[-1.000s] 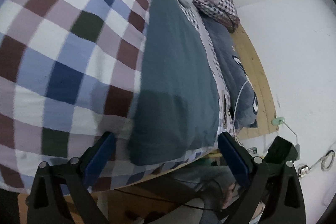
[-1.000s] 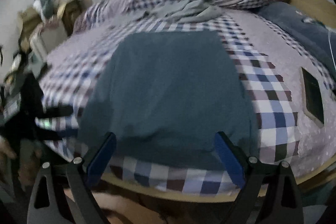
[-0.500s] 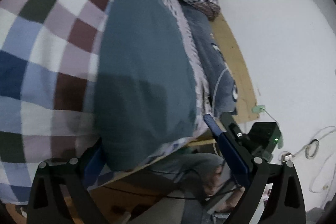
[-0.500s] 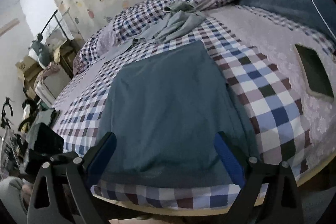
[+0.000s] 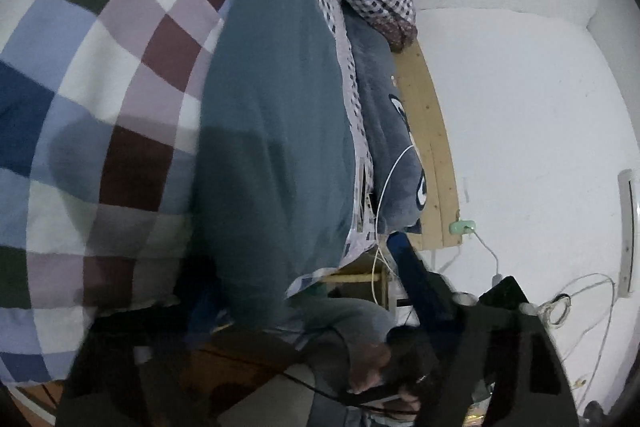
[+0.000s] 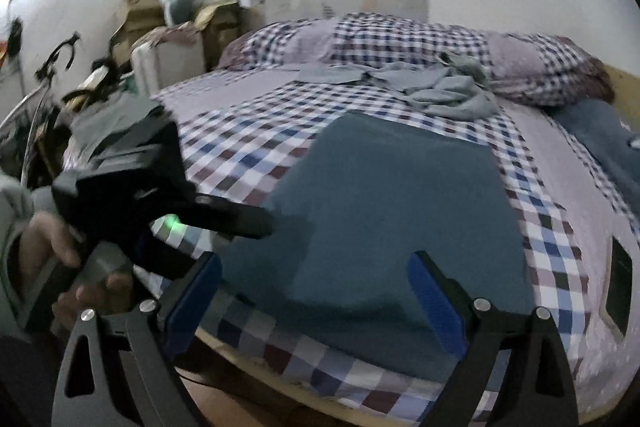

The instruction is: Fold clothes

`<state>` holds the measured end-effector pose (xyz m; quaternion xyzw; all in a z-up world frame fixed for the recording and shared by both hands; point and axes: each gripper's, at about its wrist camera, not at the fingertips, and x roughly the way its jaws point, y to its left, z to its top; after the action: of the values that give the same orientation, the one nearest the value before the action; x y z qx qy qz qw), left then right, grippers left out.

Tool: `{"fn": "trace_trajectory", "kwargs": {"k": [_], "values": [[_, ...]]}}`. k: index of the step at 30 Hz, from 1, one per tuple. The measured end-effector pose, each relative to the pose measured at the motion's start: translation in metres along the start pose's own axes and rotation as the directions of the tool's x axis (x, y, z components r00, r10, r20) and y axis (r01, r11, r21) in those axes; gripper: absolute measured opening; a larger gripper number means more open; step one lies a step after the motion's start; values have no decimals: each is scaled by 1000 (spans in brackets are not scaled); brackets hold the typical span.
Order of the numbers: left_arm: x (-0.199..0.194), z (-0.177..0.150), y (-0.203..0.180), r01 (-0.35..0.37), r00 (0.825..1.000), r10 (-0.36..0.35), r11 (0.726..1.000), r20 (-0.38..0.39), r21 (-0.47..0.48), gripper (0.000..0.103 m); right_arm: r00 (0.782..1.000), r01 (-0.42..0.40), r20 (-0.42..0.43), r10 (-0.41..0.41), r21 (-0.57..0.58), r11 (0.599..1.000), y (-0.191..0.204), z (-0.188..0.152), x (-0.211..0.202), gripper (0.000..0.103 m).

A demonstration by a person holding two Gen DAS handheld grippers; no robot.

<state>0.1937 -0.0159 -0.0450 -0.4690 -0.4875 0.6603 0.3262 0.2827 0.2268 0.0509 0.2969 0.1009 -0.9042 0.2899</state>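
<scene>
A teal-grey garment [image 6: 392, 211] lies folded flat on the checked bed sheet [image 6: 248, 155], its near edge at the bed's front. My right gripper [image 6: 316, 291] hovers open just before that near edge, blue pads [image 6: 436, 303] wide apart with nothing between them. A hand [image 6: 60, 247] holds my left gripper [image 6: 160, 187] at the garment's near left corner, green light on. In the left wrist view the garment [image 5: 272, 131] runs away from the open left gripper [image 5: 300, 291]; one blue finger [image 5: 408, 259] shows clearly and the other is dark and blurred.
A crumpled grey garment [image 6: 448, 91] lies behind the teal one, before checked pillows [image 6: 400, 39]. A blue-grey blanket [image 6: 600, 131] and a dark phone [image 6: 620, 287] sit to the right. Boxes and clutter [image 6: 140, 23] stand left of the bed. A white cable [image 5: 388, 179] crosses the wooden bedframe [image 5: 436, 131].
The right wrist view has swung left and the left gripper with its hand has come into it. The left gripper has shifted toward the garment's near corner. Both stay open.
</scene>
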Motion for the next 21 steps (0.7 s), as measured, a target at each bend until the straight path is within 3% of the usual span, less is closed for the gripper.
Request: {"fn": "trace_trajectory", "kwargs": {"k": [2,5,11,15,17,21], "values": [[-2,0,5,-25,1000,25,999,5,-27,36,1000,-3,-4,3,-16,1000,4,-1,1,96],[-4,0,13,-40,999,41,996,14,-75,22,1000,-7,-9,7,-39,999,9,-3,2,96],[-12,-3,5,24,999,-22,998,31,-57,16,998,52,-28,-62,-262,964,42,-11,13,96],[-18,-4,-3,60,997,-58,998,43,-33,15,990,120,-11,-139,-435,892,67,-21,23,95],[-17,-5,-2,62,997,-60,997,39,-37,14,978,190,24,-205,-495,848,74,-25,29,95],[-14,-8,-3,63,998,-62,997,34,-36,14,931,357,134,-339,-527,771,75,-22,41,95]]}}
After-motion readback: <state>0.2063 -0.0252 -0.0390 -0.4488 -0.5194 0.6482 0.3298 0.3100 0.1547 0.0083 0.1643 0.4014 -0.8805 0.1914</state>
